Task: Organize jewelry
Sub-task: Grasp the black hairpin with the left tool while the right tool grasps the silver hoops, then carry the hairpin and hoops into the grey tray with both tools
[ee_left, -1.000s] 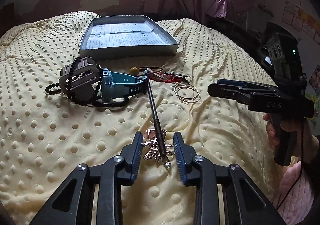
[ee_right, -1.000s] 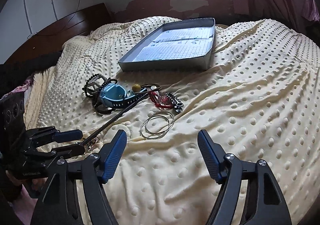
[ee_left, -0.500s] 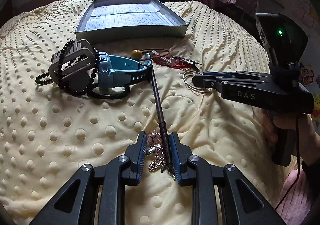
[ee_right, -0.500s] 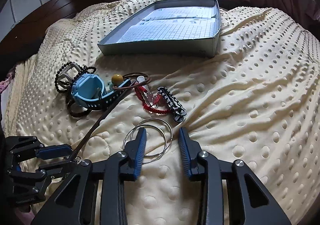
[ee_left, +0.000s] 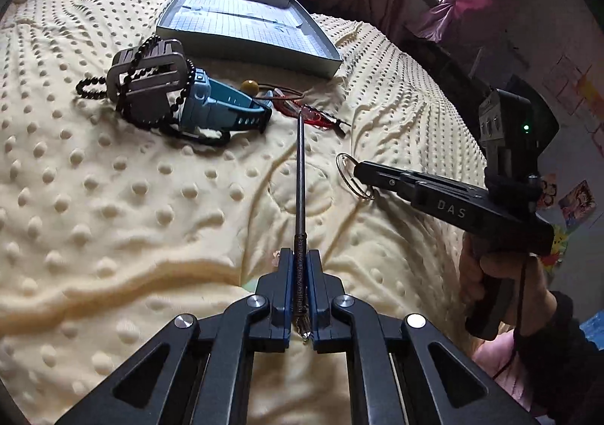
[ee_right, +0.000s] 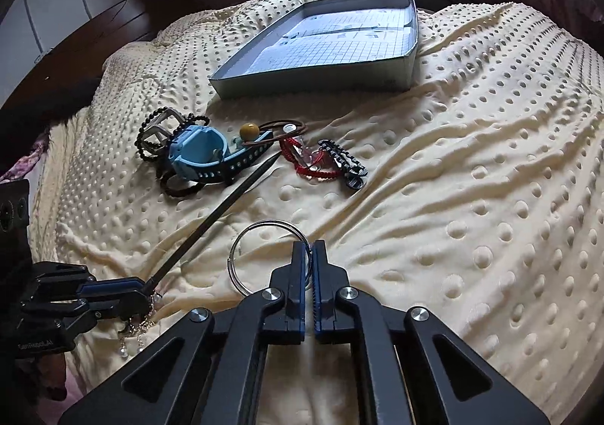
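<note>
Here the left gripper [ee_left: 301, 266] pinches the coiled end of a long dark metal hairpin [ee_left: 300, 176], its tip raised toward the blanket's far edge. The right gripper [ee_right: 311, 255] clamps thin silver wire bangles [ee_right: 256, 236] above the dotted cream blanket [ee_right: 472, 198], with the grey tray [ee_right: 321, 76] well apart.

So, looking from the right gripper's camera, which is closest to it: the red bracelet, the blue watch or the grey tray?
1. Red bracelet, just ahead, centre.
2. Blue watch, ahead and further left.
3. Grey tray, farthest, at the back of the bed.
</note>
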Demonstrator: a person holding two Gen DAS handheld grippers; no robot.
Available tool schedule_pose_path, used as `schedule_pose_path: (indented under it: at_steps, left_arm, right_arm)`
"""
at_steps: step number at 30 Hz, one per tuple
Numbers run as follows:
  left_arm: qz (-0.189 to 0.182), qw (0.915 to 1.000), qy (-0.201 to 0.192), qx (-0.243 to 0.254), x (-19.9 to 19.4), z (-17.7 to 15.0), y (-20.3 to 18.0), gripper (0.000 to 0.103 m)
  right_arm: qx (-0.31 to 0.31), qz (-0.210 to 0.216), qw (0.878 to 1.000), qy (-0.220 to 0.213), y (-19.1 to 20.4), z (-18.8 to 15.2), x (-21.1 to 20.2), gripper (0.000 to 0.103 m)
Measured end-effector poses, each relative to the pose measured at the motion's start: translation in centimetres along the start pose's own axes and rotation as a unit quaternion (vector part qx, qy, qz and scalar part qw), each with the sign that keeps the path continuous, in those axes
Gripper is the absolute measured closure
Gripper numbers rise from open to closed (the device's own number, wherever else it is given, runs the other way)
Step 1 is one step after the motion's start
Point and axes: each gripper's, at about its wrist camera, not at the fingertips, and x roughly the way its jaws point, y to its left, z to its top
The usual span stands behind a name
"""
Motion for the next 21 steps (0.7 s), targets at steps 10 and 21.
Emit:
schedule_pose_path:
  at_steps: [10,21]
  left_arm:
    - [-0.03,0.9985,-0.029,-0.035,-1.7,-0.9,0.6,0.096]
    - [-0.083,0.9883,-0.113,-0.059,-4.4,-1.2,0.8,0.096]
  right_arm:
    - [0.015,0.018,1.0,-0.016,0.4,-0.8,-1.9,0.1]
    - [0.034,0.06,0.996,-0.048,0.5,-1.1,-3.1,0.1]
